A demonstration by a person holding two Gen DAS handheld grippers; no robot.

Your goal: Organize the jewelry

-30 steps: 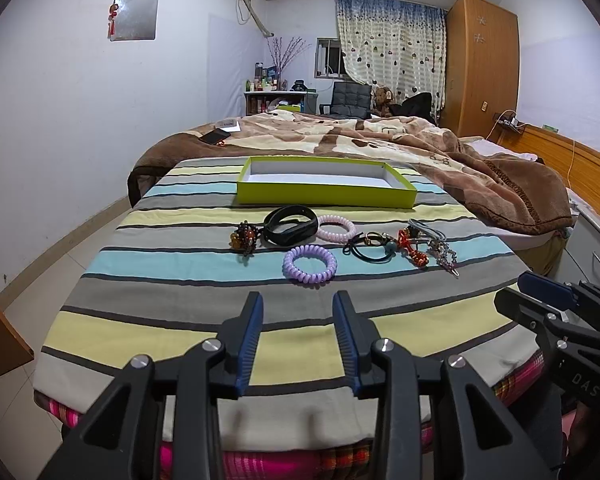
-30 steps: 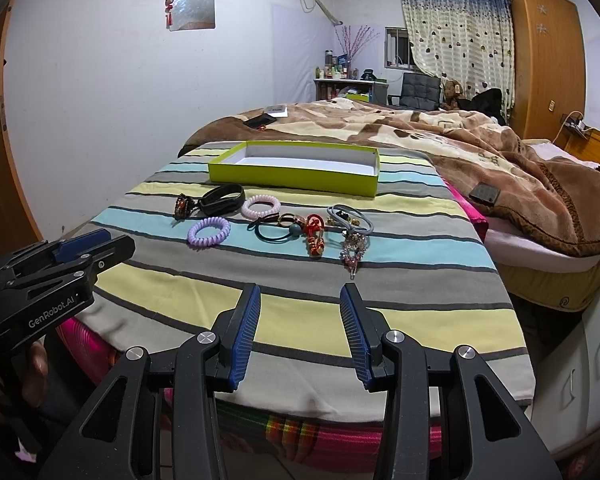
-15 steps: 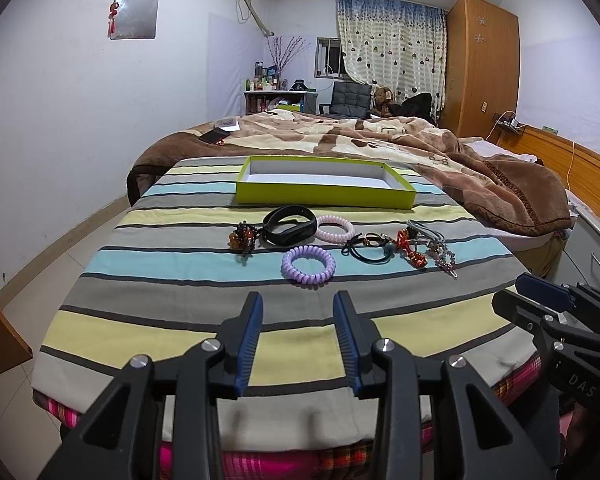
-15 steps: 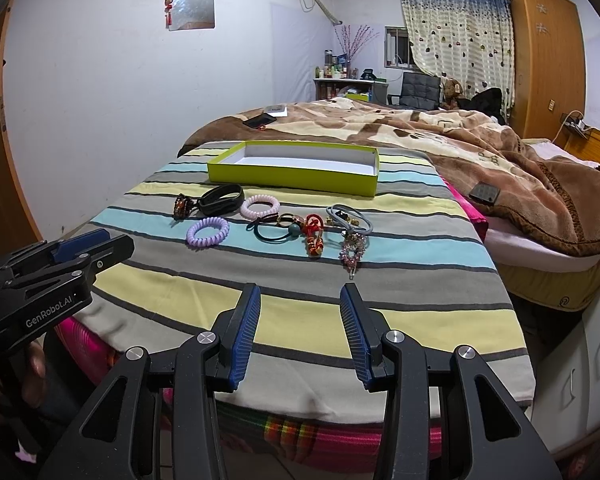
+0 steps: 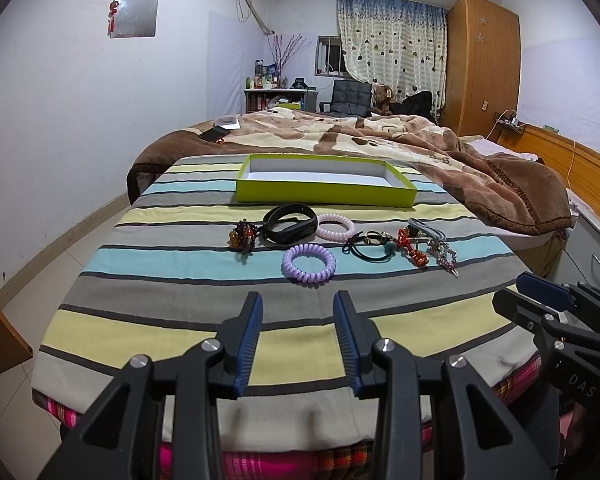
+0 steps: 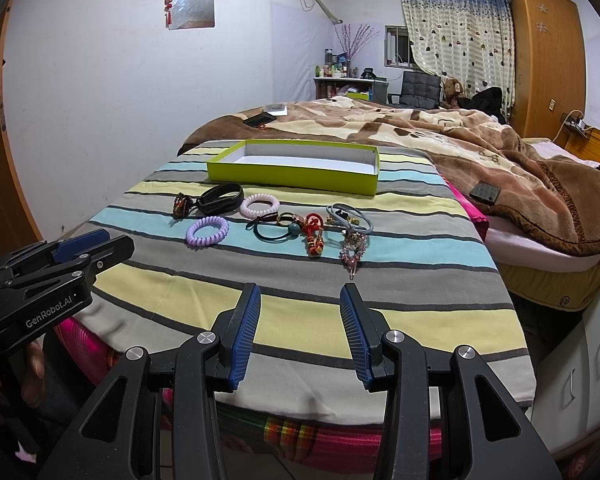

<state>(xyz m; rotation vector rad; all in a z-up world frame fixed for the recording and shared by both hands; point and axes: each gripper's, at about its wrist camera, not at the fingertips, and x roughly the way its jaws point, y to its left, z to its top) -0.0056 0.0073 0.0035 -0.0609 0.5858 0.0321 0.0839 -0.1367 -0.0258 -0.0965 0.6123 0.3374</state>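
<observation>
Ahead, purple coil bracelet (image 5: pixel 309 265), beyond left hand-held gripper (image 5: pixel 298 312)

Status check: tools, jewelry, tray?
Left tool and right tool open, empty. Jewelry loose on striped cover. Green tray empty. Path unobstructed.

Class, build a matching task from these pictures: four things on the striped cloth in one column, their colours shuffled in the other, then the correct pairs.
Things:
1. shallow box
2. coil tie nearest the camera
3. wristband
4. coil tie beside the wristband

Colours:
A. black
B. pale pink
C. lime green
D. lilac

Pairs: 1-C, 2-D, 3-A, 4-B
</observation>
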